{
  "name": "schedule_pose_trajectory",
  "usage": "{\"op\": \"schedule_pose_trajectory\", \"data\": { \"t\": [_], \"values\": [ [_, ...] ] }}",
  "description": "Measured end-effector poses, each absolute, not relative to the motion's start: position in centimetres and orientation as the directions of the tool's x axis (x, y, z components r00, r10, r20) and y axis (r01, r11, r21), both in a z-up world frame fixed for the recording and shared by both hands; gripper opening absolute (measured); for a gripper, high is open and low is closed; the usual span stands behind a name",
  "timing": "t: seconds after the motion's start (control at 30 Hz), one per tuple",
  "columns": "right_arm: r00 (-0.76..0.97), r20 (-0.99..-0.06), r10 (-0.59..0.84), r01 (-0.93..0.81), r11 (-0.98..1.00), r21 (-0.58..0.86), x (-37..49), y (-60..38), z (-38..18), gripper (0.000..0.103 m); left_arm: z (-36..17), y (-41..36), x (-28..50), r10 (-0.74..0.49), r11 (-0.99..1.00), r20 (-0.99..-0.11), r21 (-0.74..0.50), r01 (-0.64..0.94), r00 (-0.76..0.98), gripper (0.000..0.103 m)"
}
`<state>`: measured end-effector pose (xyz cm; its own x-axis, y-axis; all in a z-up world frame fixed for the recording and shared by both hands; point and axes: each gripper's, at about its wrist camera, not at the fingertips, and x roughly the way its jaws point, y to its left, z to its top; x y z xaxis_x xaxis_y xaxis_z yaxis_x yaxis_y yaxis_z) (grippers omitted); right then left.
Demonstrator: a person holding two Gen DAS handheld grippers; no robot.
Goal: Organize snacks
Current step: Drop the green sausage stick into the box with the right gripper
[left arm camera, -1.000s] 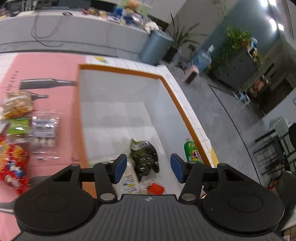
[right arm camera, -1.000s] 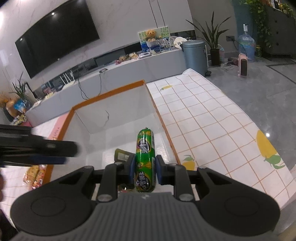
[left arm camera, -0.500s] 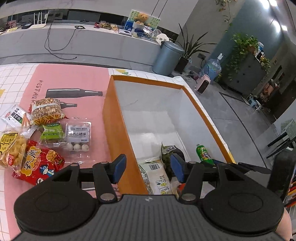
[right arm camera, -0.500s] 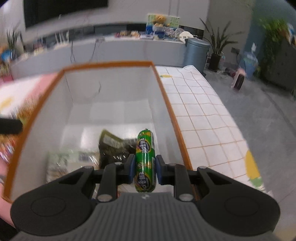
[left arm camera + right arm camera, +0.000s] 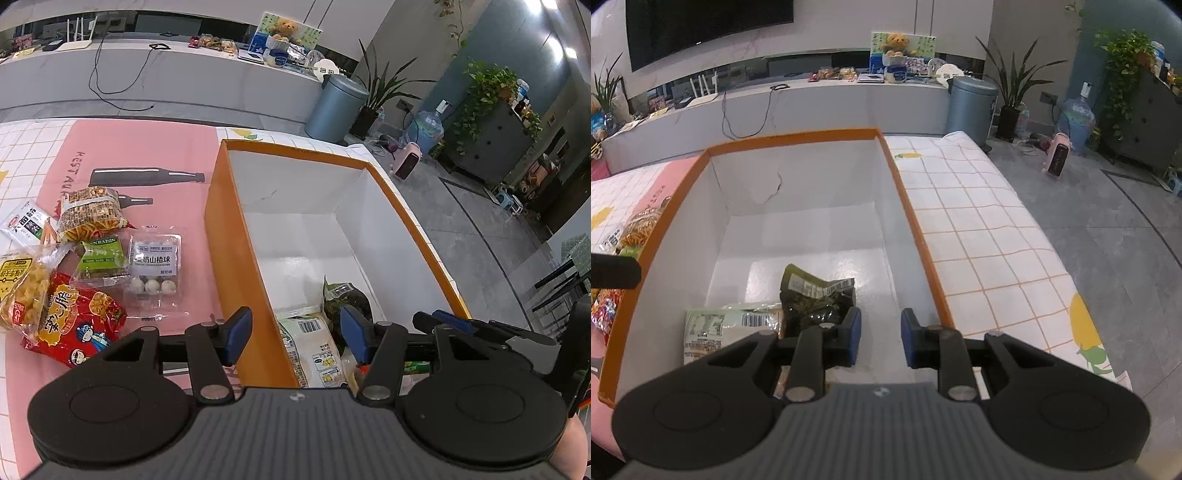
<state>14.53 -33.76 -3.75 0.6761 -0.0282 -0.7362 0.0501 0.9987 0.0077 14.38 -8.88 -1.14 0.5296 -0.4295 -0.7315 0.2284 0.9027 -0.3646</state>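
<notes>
Left wrist view. Left tongs (image 5: pixel 295 334) stood apart with nothing between the blue pads, straddling the near left wall of the orange box (image 5: pixel 236 236). The box was white inside and sat on the worktop (image 5: pixel 33 144), partly over a pink mat (image 5: pixel 147 147). On the box floor at the near end lay a pale green packet (image 5: pixel 314 347) with a barcode, and a dark green packet (image 5: pixel 343 295) touching it on the right. A sliver of green wrapper (image 5: pixel 417 366) showed behind the right finger; I could not tell what it was. On the mat to the left of the box lay loose snacks, crowded and overlapping: a red bag (image 5: pixel 77 321), a yellow bag (image 5: pixel 22 288), a clear tray of white balls (image 5: pixel 155 262), a green raisin pack (image 5: pixel 101 254), a bag of orange sticks (image 5: pixel 92 214) and a white sachet (image 5: pixel 24 223). The right tongs (image 5: pixel 447 319) reached in from the right edge, over the box's near right corner.

Right wrist view. Right tongs (image 5: pixel 881 338) stood apart, empty, above the bare white floor of the box at its near right. The dark green packet (image 5: pixel 816 299) lay just left of the left pad, the pale green packet (image 5: pixel 731 325) beside it further left. A tiled cloth (image 5: pixel 975 229) covered the worktop right of the box.
</notes>
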Motion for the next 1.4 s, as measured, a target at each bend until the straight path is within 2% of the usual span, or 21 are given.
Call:
{"op": "schedule_pose_trajectory", "data": {
  "t": [0.2, 0.37, 0.43, 0.57, 0.63, 0.7, 0.77, 0.9, 1.03, 1.13, 1.33, 1.4],
  "values": [
    [0.723, -0.690, -0.019, 0.079, 0.995, 0.056, 13.9, -34.3, -2.8, 0.021, -0.9, -8.7, 14.1, -0.428, 0.903, -0.730, -0.361, 0.232, 0.532, 0.064],
    [0.798, -0.602, -0.033, 0.143, 0.980, 0.135, 12.5, -35.7, -1.1, 0.024, -0.6, -8.2, 13.8, -0.422, 0.906, -0.728, -0.354, 0.231, 0.540, 0.064],
    [0.803, -0.596, -0.015, 0.142, 0.976, 0.166, 12.1, -36.0, -0.9, 0.031, -0.7, -8.1, 13.5, -0.419, 0.908, -0.729, -0.350, 0.231, 0.541, 0.064],
    [0.800, -0.599, 0.021, 0.096, 0.982, 0.162, 11.5, -35.6, -0.5, 0.031, -0.8, -7.7, 12.8, -0.426, 0.905, -0.727, -0.339, 0.259, 0.538, 0.065],
    [0.786, -0.616, 0.057, 0.074, 0.980, 0.186, 11.6, -35.8, -0.2, 0.015, -1.0, -7.4, 12.5, -0.458, 0.889, -0.714, -0.353, 0.292, 0.530, 0.066],
    [0.770, -0.630, 0.098, 0.032, 0.981, 0.191, 11.7, -35.7, 0.3, 0.011, -1.3, -6.7, 12.4, -0.497, 0.868, -0.682, -0.388, 0.311, 0.537, 0.066],
    [0.744, -0.657, 0.122, -0.046, 0.990, 0.132, 11.9, -35.2, 0.7, 0.006, -1.7, -6.3, 12.2, -0.534, 0.846, -0.645, -0.414, 0.337, 0.546, 0.066],
    [0.615, -0.776, 0.141, -0.169, 0.985, 0.045, 13.9, -34.4, 0.5, 0.002, -2.5, -6.1, 12.7, -0.574, 0.819, -0.618, -0.432, 0.378, 0.537, 0.066],
    [0.442, -0.887, 0.135, -0.326, 0.945, -0.018, 17.6, -31.9, -0.1, 0.000, -3.6, -5.3, 14.0, -0.577, 0.816, -0.621, -0.460, 0.349, 0.531, 0.066],
    [0.235, -0.966, 0.105, -0.441, 0.898, -0.009, 20.0, -30.3, -2.1, 0.000, -4.3, -4.4, 14.8, -0.565, 0.823, -0.631, -0.471, 0.316, 0.531, 0.066],
    [-0.003, -0.990, -0.139, -0.538, 0.835, -0.115, 22.7, -27.7, -6.1, 0.000, -5.1, -3.3, 15.5, -0.580, 0.811, -0.628, -0.505, 0.295, 0.519, 0.069],
    [-0.071, -0.986, -0.148, -0.576, 0.813, -0.081, 22.8, -27.1, -7.2, 0.000, -5.0, -2.9, 15.5, -0.580, 0.811, -0.622, -0.504, 0.299, 0.526, 0.069]
  ]
}}
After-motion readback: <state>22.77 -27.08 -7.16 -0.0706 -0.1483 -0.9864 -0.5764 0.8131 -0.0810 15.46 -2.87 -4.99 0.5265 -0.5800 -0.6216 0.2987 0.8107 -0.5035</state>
